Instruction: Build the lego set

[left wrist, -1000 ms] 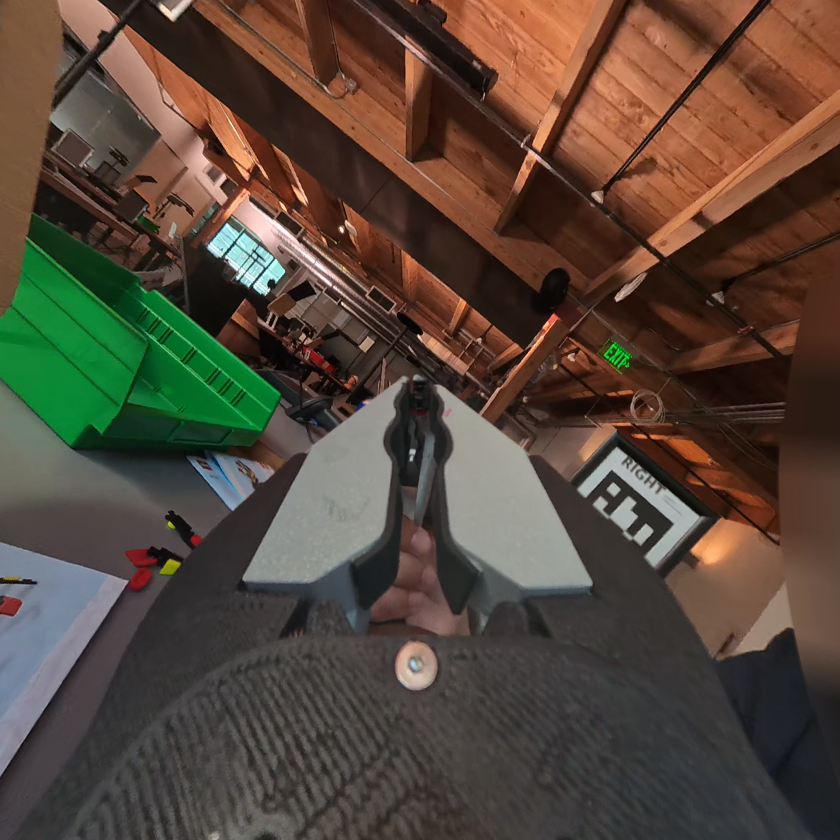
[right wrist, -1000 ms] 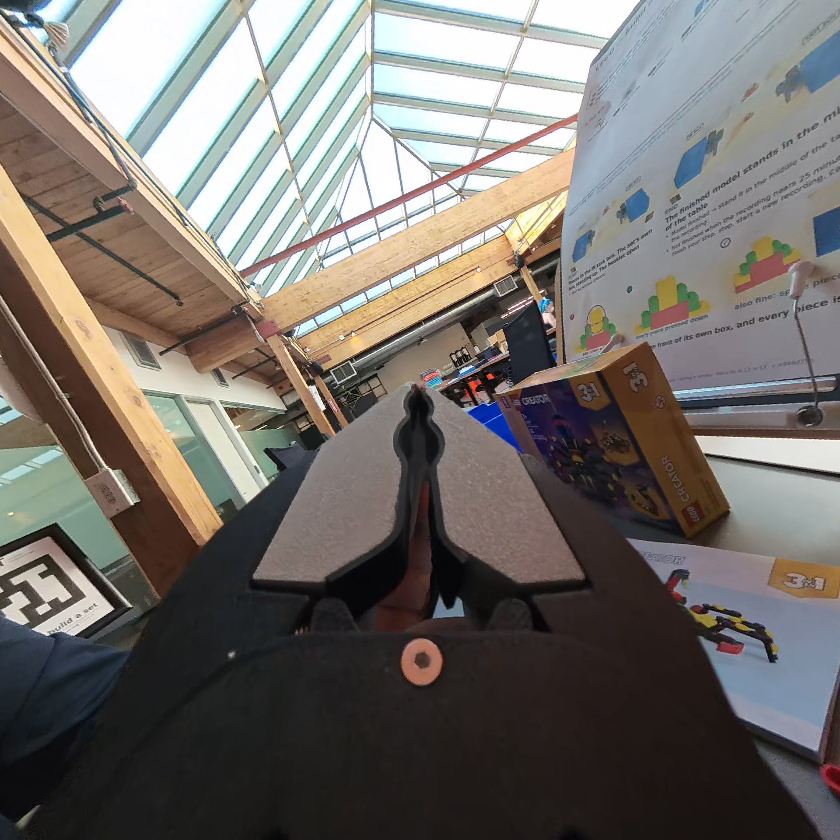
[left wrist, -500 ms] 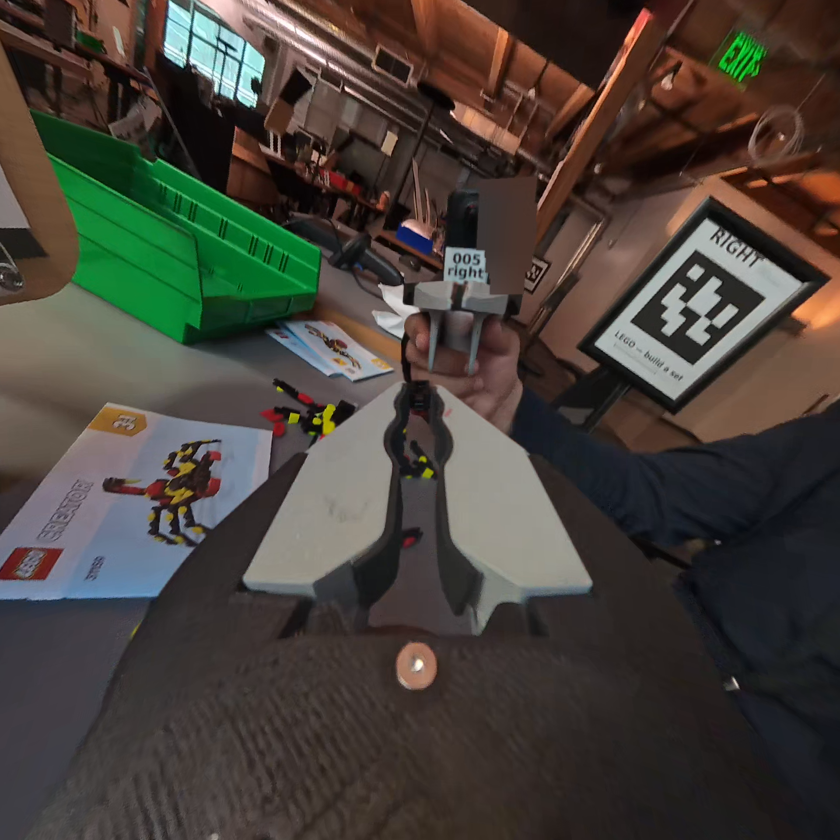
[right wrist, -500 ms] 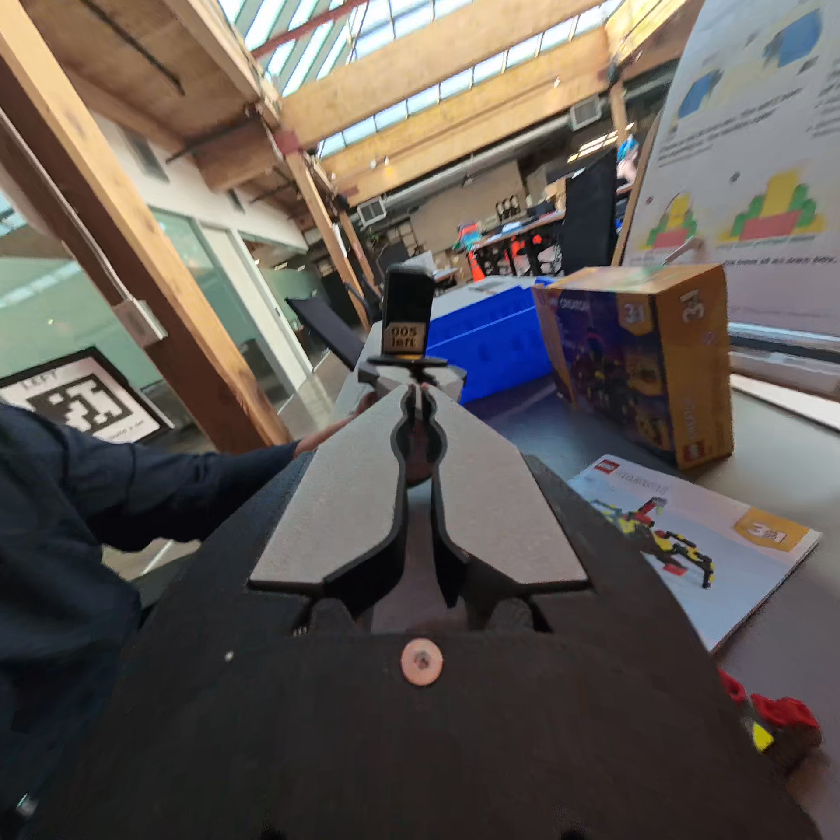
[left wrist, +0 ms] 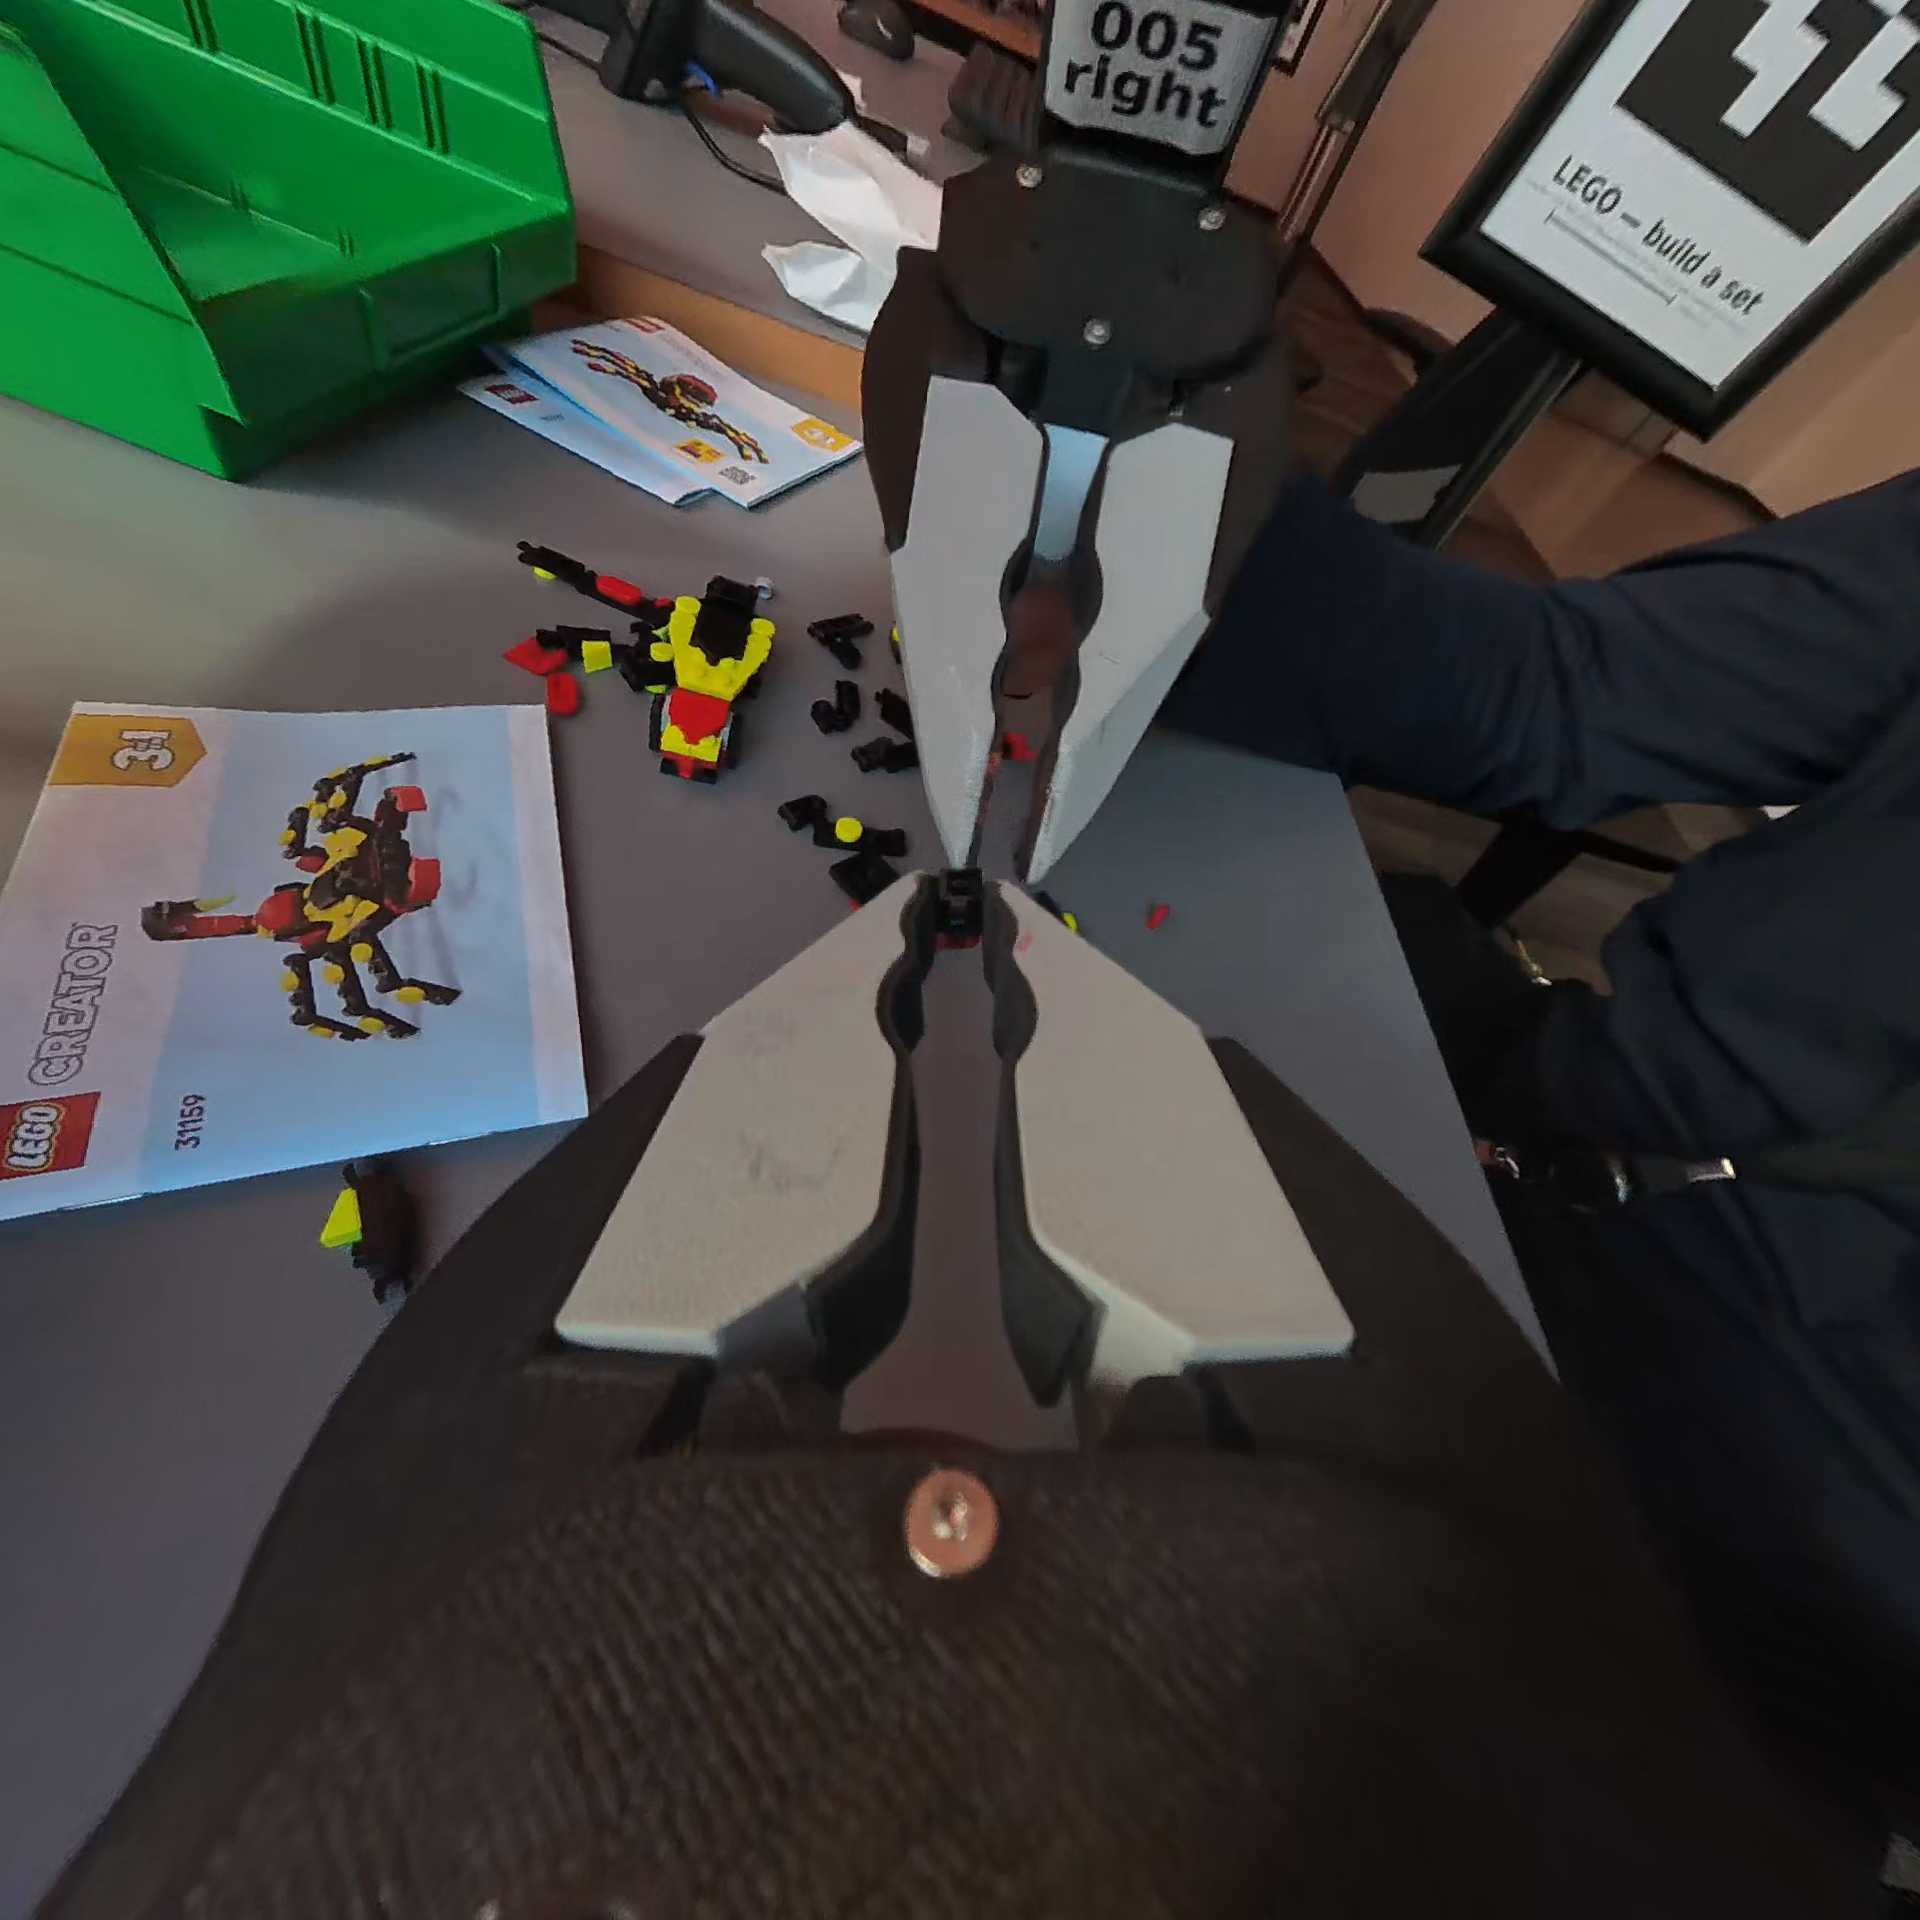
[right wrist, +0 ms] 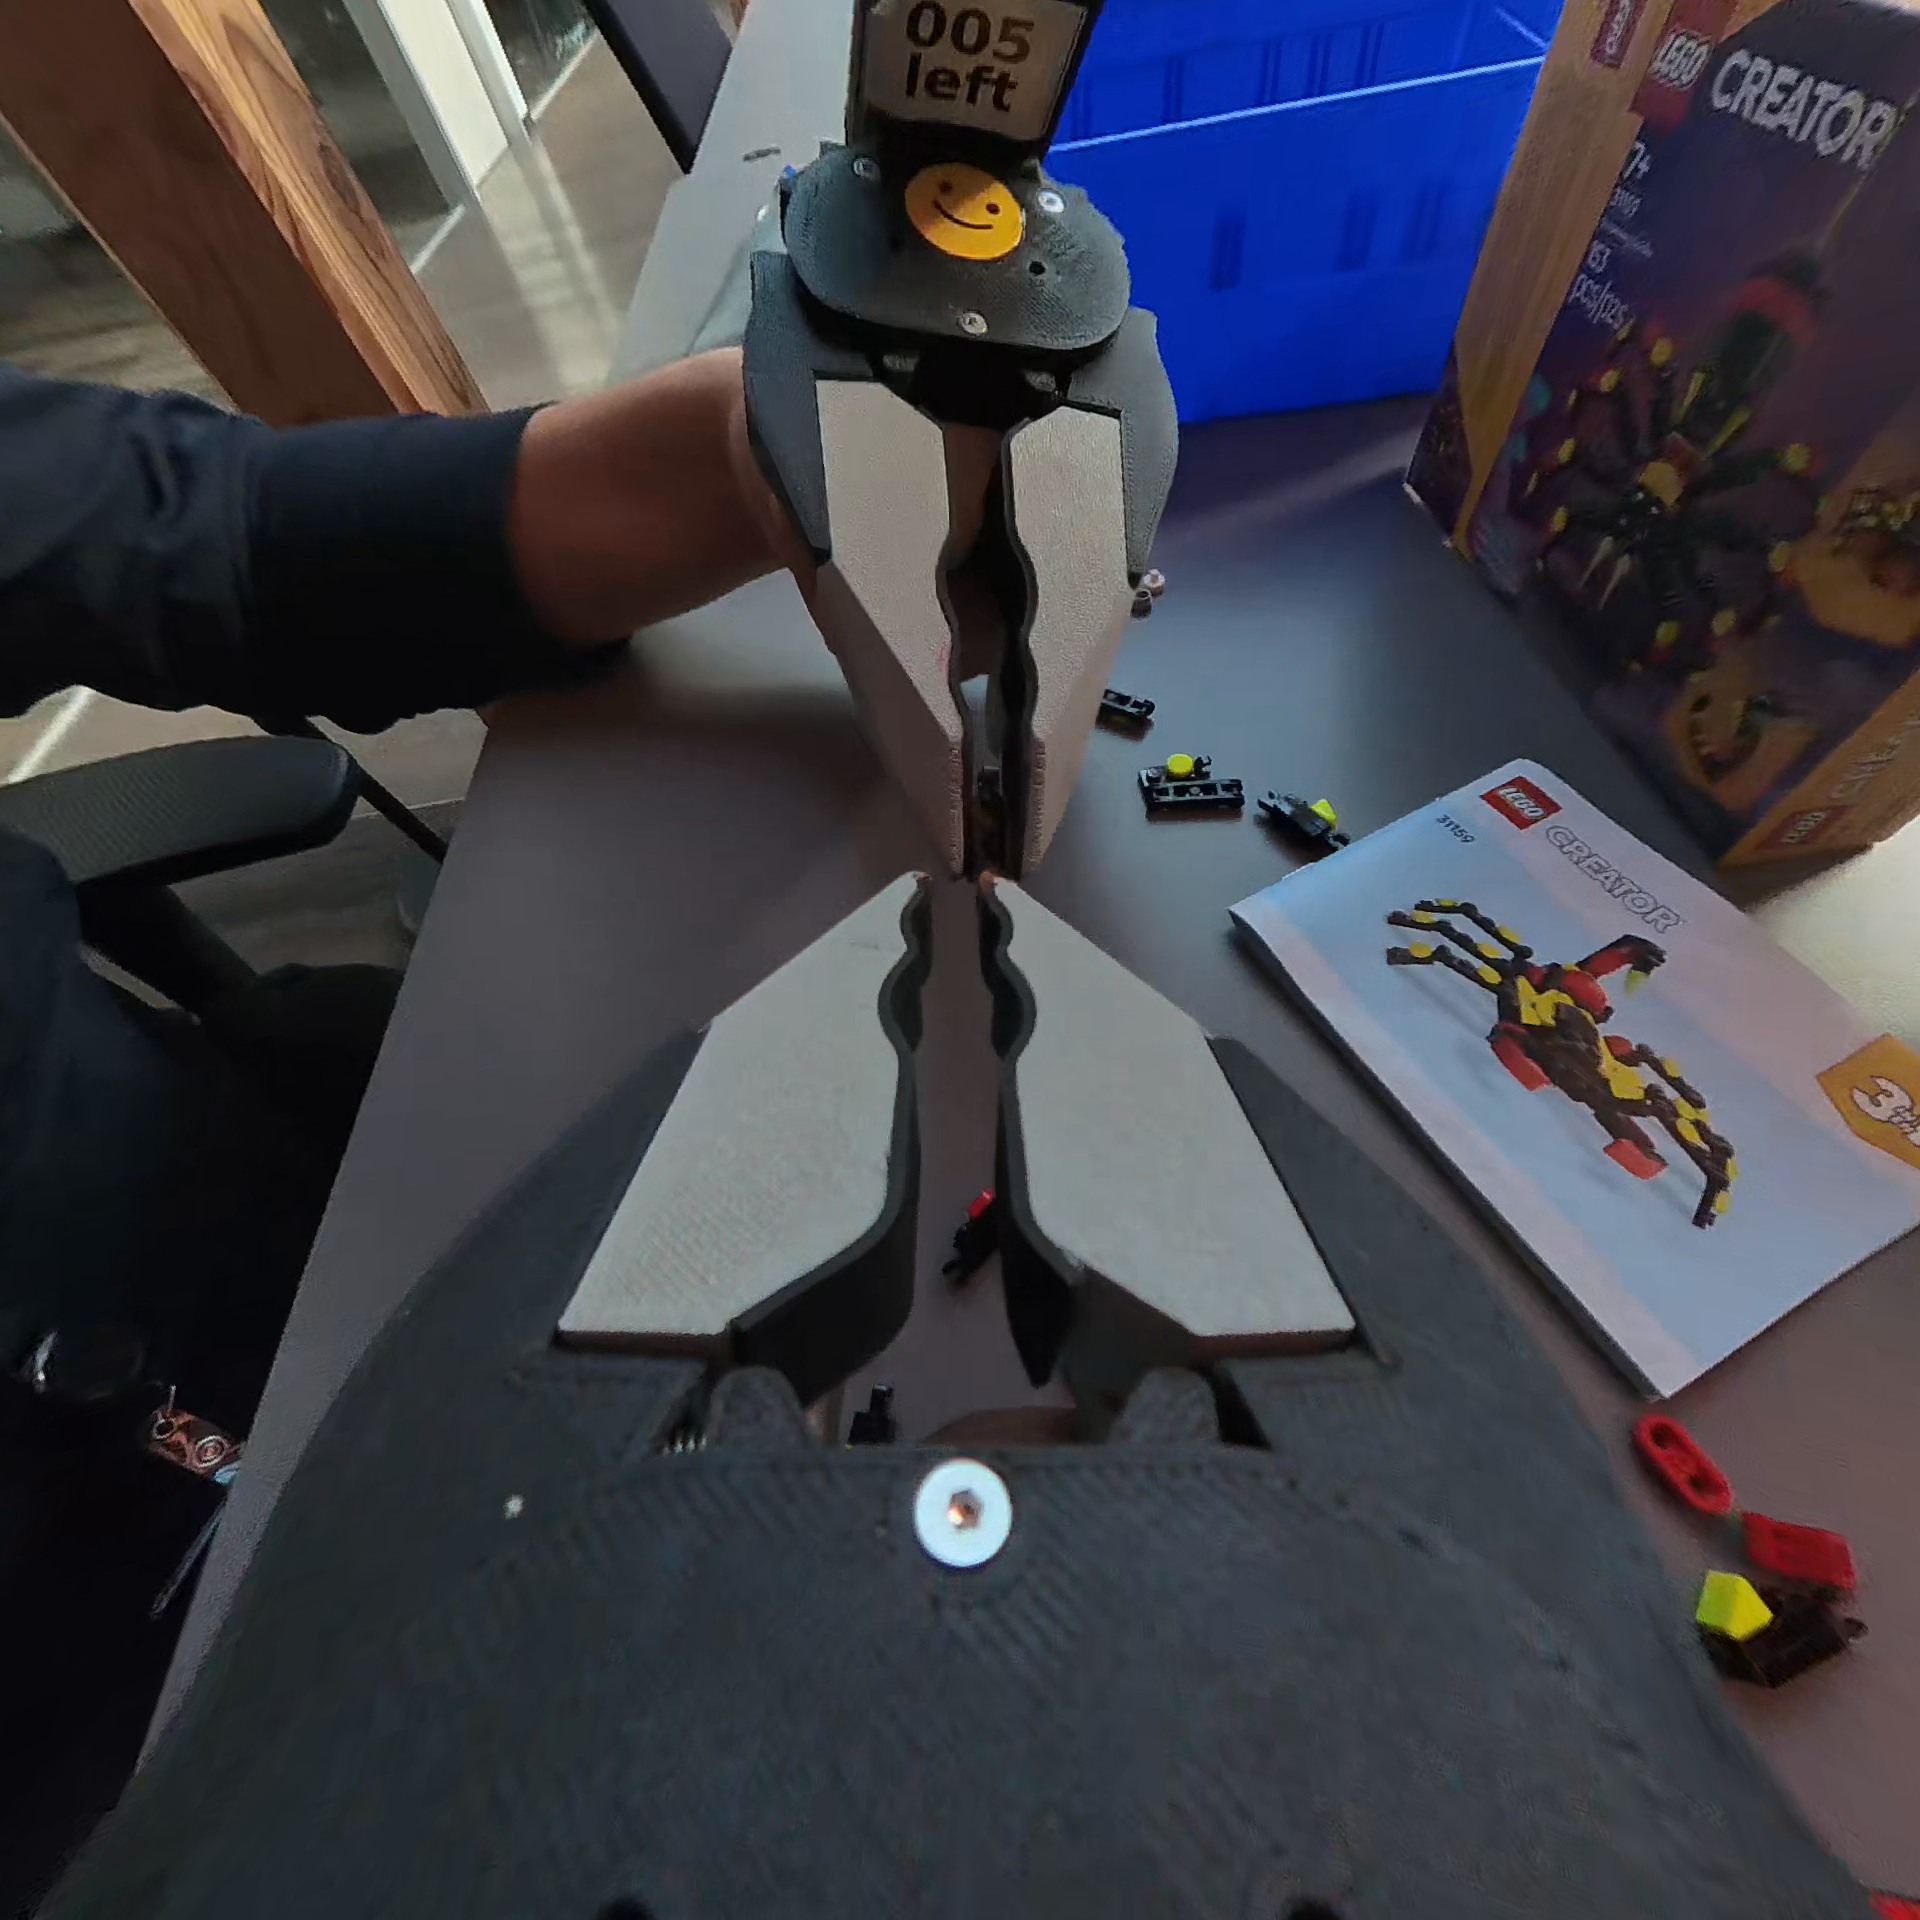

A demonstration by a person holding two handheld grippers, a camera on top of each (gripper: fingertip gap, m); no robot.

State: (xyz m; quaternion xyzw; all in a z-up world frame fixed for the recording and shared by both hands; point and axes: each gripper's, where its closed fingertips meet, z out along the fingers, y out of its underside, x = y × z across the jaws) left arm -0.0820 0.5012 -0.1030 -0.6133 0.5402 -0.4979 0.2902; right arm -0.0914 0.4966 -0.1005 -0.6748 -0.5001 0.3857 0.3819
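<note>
Left wrist view: the left gripper [left wrist: 958,902] pinched a small black piece [left wrist: 958,896], tip to tip with the right gripper [left wrist: 1000,868]; the half-built model [left wrist: 704,681] lay beyond. Right wrist view: the right gripper's [right wrist: 954,881] jaws stood narrow — contents unclear. Misalignment could drop the piece.

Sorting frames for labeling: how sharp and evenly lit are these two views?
Left wrist view: wide-angle bend at the edges, green bin slightly smeared, booklet sharp. Right wrist view: table dark, box soft, bright floor behind.
</note>
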